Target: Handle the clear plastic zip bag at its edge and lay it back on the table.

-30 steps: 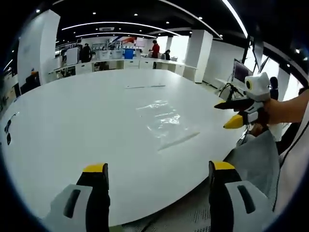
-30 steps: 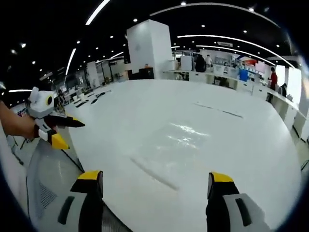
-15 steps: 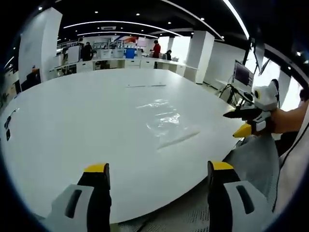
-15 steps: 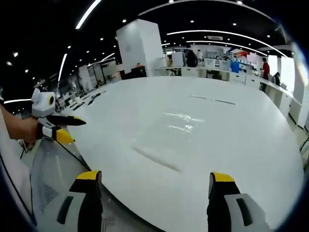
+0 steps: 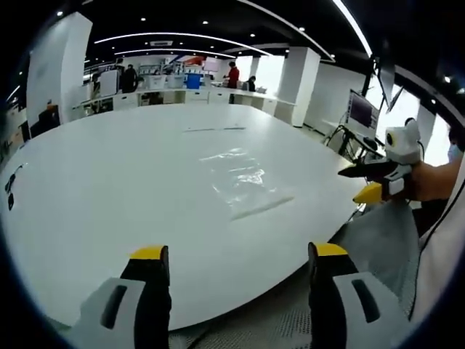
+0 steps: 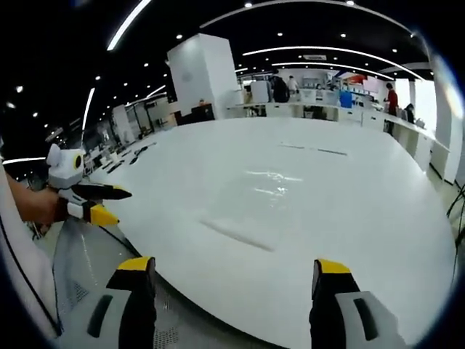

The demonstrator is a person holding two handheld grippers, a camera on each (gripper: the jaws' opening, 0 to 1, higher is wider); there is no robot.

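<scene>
The wide white round bench [image 5: 109, 189] lay bare around the flat clear plastic zip bag [image 5: 243, 182]; two thin dark strips [image 5: 214, 129] lay beyond it.

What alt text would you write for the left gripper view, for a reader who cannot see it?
A clear bag lies flat on a large white table, untouched. The left tool hangs open near the table's edge, and the right tool is held open at the right.

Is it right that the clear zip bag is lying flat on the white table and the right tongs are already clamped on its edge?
Not quite. The clear zip bag does lie flat on the white table, but the right tongs are open and hang short of it, holding nothing. The right gripper view shows their jaws wide apart with the bag beyond them.
</scene>
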